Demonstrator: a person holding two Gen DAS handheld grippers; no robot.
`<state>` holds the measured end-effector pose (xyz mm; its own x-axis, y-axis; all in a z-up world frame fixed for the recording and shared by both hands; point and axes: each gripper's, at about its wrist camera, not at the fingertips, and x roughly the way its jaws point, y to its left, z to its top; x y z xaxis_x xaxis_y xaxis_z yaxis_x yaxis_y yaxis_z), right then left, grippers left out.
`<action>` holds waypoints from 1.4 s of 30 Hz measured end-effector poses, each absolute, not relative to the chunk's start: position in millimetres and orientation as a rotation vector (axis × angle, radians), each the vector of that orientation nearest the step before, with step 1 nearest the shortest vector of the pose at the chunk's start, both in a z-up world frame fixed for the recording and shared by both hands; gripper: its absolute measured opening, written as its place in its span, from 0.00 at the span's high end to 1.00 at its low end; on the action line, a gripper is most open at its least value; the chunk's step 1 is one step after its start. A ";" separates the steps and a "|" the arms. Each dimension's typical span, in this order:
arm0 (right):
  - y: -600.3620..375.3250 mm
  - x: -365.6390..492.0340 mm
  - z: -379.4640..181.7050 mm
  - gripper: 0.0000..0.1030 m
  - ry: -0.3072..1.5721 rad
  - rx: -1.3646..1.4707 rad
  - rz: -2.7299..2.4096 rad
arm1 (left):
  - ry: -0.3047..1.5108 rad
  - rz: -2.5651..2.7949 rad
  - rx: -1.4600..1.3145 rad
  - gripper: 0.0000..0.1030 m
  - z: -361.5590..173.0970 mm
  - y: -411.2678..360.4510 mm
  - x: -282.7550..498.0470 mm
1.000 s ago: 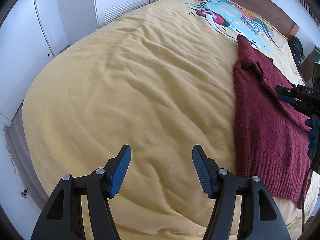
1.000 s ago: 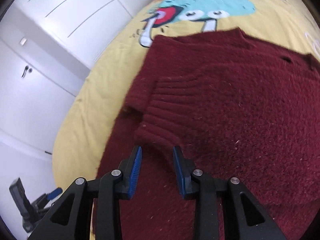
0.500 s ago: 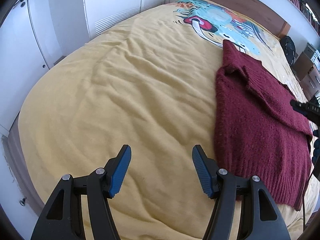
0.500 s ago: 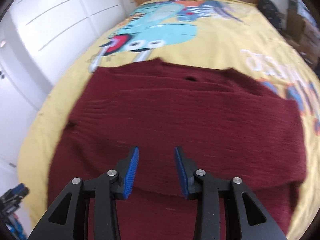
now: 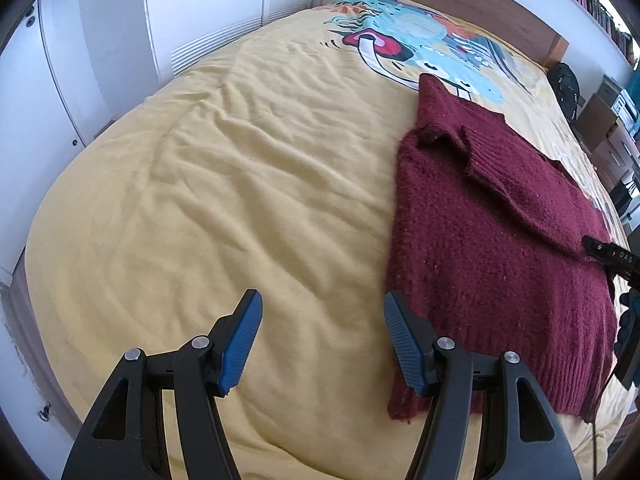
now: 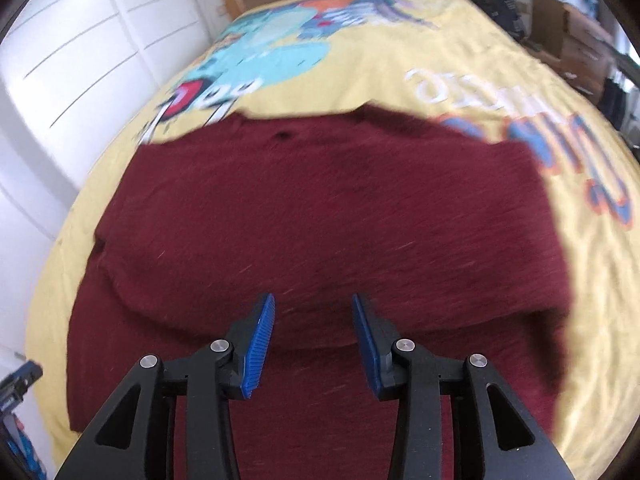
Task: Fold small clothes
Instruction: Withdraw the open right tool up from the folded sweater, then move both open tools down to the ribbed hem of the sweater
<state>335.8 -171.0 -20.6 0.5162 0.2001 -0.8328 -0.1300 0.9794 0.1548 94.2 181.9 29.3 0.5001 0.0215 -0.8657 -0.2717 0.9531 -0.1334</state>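
Sweater (image 6: 320, 216) beneath empty right gripper (image 6: 313, 340)

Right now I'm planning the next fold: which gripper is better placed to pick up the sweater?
Probably the right gripper: it hangs open directly over the maroon sweater, while the left gripper sits over bare yellow bedspread.

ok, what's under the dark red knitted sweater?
The dark red knitted sweater lies flat on the yellow printed bedspread, one sleeve folded across its top. The cover shows all around it; anything else beneath is hidden.
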 end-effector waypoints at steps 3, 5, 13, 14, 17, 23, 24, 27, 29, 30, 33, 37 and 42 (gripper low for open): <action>-194.0 344.6 -22.7 0.57 1.011 0.081 0.133 | 1.035 0.168 -0.259 0.44 29.7 176.5 97.4; -206.7 346.9 -26.4 0.57 1.023 0.091 0.104 | 1.036 0.158 -0.254 0.44 29.9 173.2 97.8; -224.5 331.1 -38.1 0.56 1.085 0.117 0.109 | 1.038 0.147 -0.232 0.44 32.2 167.3 97.8; -225.7 328.8 -36.1 0.56 1.083 0.117 0.110 | 1.037 0.147 -0.231 0.44 33.3 166.8 97.8; -226.8 321.9 -29.7 0.56 1.075 0.119 0.113 | 1.034 0.144 -0.227 0.44 37.1 165.2 97.3; -233.0 294.3 -15.4 0.56 1.055 0.126 0.119 | 1.028 0.135 -0.206 0.44 44.7 161.2 94.7; -234.3 287.7 -13.2 0.56 1.054 0.126 0.122 | 1.026 0.134 -0.205 0.44 45.8 160.5 93.6; -238.3 269.2 -7.9 0.55 1.051 0.127 0.123 | 1.022 0.130 -0.205 0.44 48.7 159.9 90.2; -242.3 255.7 -4.7 0.55 1.051 0.129 0.121 | 1.022 0.126 -0.213 0.44 49.8 160.0 88.1; -244.0 250.5 -3.4 0.55 1.050 0.131 0.120 | 1.021 0.125 -0.215 0.44 50.6 160.5 87.2; -248.6 230.3 2.0 0.55 1.049 0.127 0.115 | 1.018 0.125 -0.222 0.44 52.4 161.2 83.5; -254.7 204.6 5.9 0.52 1.053 0.124 0.101 | 1.014 0.117 -0.223 0.44 54.4 161.6 79.0; -261.5 175.8 9.0 0.50 1.057 0.140 0.079 | 1.008 0.100 -0.224 0.44 58.2 161.7 72.8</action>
